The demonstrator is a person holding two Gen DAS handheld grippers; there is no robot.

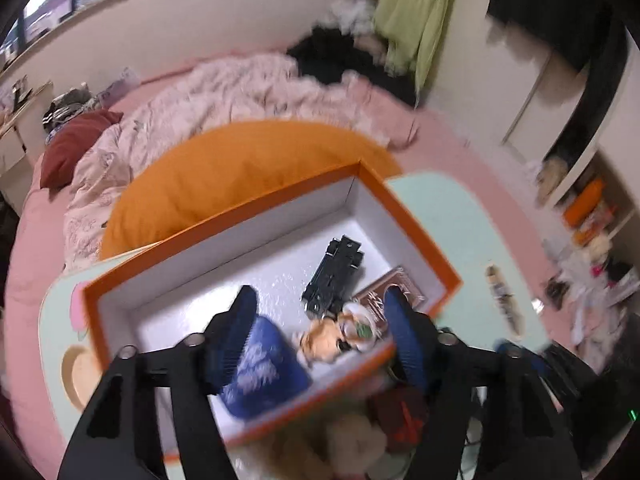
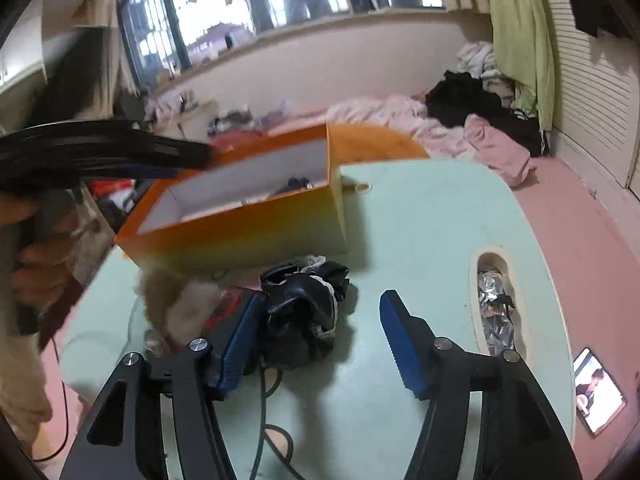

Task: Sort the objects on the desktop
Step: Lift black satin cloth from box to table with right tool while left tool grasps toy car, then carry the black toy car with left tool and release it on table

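Observation:
An orange box [image 1: 416, 220] with a white inside stands on the pale green table [image 1: 448, 216]. In it lie a black device [image 1: 334, 276], a brown patterned card box [image 1: 390, 290], a small doll figure [image 1: 320, 340] and a blue patterned pouch [image 1: 260, 364]. My left gripper [image 1: 320, 336] is open above the box's near side, the pouch against its left finger. In the right wrist view my right gripper [image 2: 316, 340] is open low over the table, around a black crumpled cloth item [image 2: 304, 312]. The orange box [image 2: 240, 232] stands just behind it.
A furry beige item [image 2: 180, 308] and a red item [image 2: 228, 308] lie left of the black cloth. A cable [image 2: 268, 408] runs across the table. A slot [image 2: 494, 308] in the table holds foil. A phone [image 2: 598, 390] lies at the right. A pink bed [image 1: 240, 88] is behind.

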